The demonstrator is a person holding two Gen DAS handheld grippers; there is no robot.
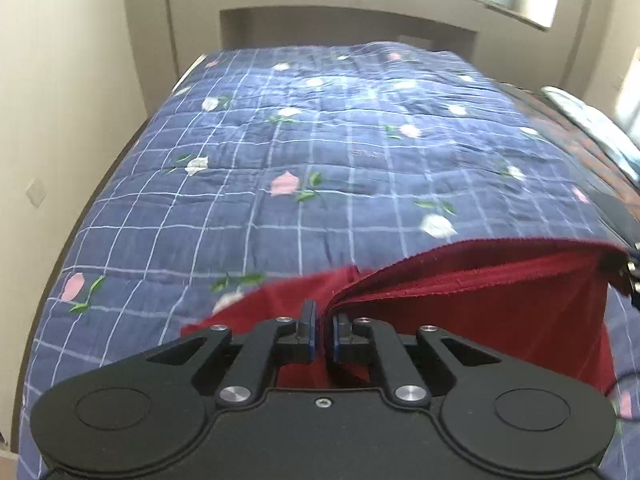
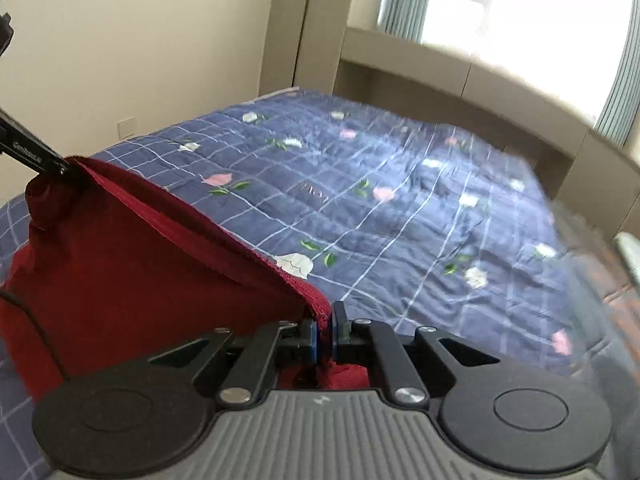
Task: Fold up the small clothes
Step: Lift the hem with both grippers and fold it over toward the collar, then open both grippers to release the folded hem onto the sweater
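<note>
A dark red garment (image 1: 500, 304) hangs stretched between my two grippers above the bed. My left gripper (image 1: 323, 320) is shut on one end of its ribbed hem. My right gripper (image 2: 323, 320) is shut on the other end of the hem, and the garment (image 2: 128, 272) spreads to its left. The right gripper shows at the right edge of the left wrist view (image 1: 628, 272). The left gripper shows at the left edge of the right wrist view (image 2: 36, 156), pinching the cloth. The lower part of the garment drapes down towards the quilt.
A blue checked quilt with pink and white flowers (image 1: 320, 152) covers the bed (image 2: 400, 208). Beige walls stand on the left. A window ledge (image 1: 360, 0) runs behind the bed. A dark patterned cloth and a pale object (image 1: 592, 128) lie at the right edge.
</note>
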